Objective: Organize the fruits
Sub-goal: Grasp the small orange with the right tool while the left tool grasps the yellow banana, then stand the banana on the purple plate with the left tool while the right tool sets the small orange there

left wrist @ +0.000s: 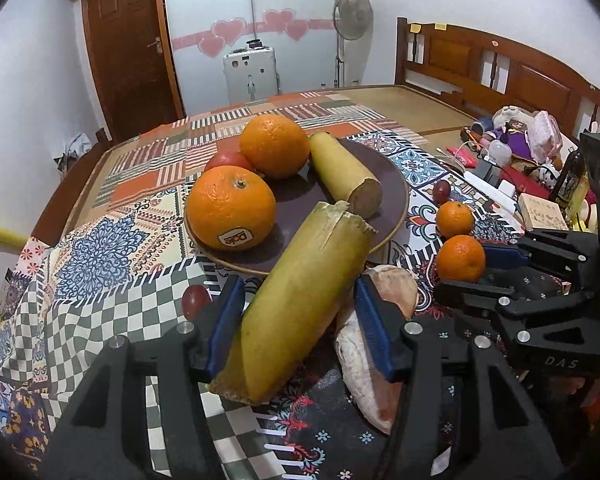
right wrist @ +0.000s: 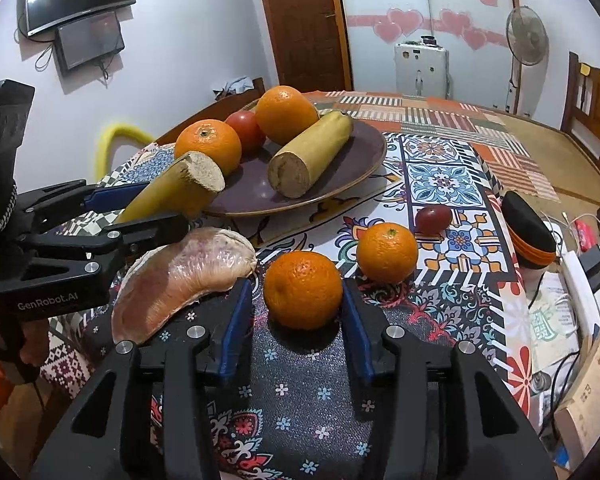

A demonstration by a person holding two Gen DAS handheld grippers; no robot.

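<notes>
The left gripper is clamped on a yellow-green cane piece, its cut end over the rim of the brown plate holding two oranges and another piece. The right gripper stands apart around a mandarin on the patterned surface, not squeezing it.

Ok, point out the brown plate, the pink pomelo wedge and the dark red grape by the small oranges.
Brown plate (left wrist: 396,196): left wrist view, bare right rim.
Pink pomelo wedge (right wrist: 180,276): right wrist view, middle of flesh.
Dark red grape (right wrist: 433,219): right wrist view, centre.
</notes>
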